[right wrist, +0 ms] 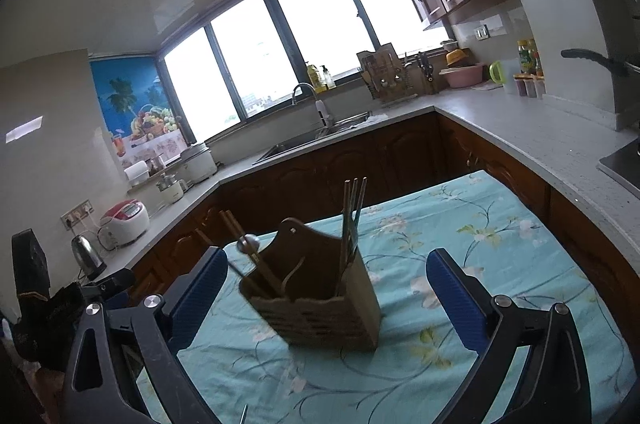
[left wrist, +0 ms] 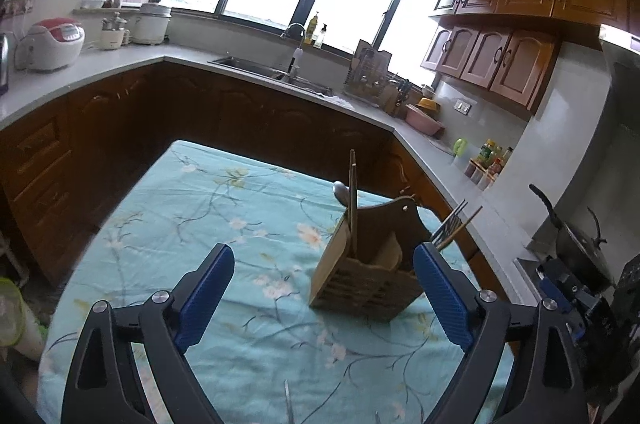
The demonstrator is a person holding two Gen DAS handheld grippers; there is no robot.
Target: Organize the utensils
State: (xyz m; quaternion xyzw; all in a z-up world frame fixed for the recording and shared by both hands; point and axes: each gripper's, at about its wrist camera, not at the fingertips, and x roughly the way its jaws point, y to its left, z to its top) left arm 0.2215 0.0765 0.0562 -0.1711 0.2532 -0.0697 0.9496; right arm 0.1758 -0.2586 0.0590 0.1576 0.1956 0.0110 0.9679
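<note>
A wooden utensil holder [left wrist: 368, 276] stands on the table with the blue floral cloth [left wrist: 224, 208]. It holds chopsticks [left wrist: 353, 192], a metal spoon [left wrist: 343, 193] and forks [left wrist: 448, 224]. My left gripper [left wrist: 324, 298] is open and empty, raised above the table, the holder just ahead between its fingers. In the right wrist view the holder [right wrist: 320, 300] stands ahead with chopsticks [right wrist: 352, 216], a spoon [right wrist: 249, 244] and more chopsticks on the left. My right gripper [right wrist: 326, 298] is open and empty. A thin metal utensil tip [left wrist: 288, 400] lies near the front edge.
A grey L-shaped kitchen counter [left wrist: 120, 68] with dark wooden cabinets wraps around the table. It carries a sink [left wrist: 272, 72], rice cookers [left wrist: 52, 42], a kettle [right wrist: 88, 256] and a pink basin [left wrist: 424, 120]. A pan [left wrist: 576, 240] sits on the stove at right.
</note>
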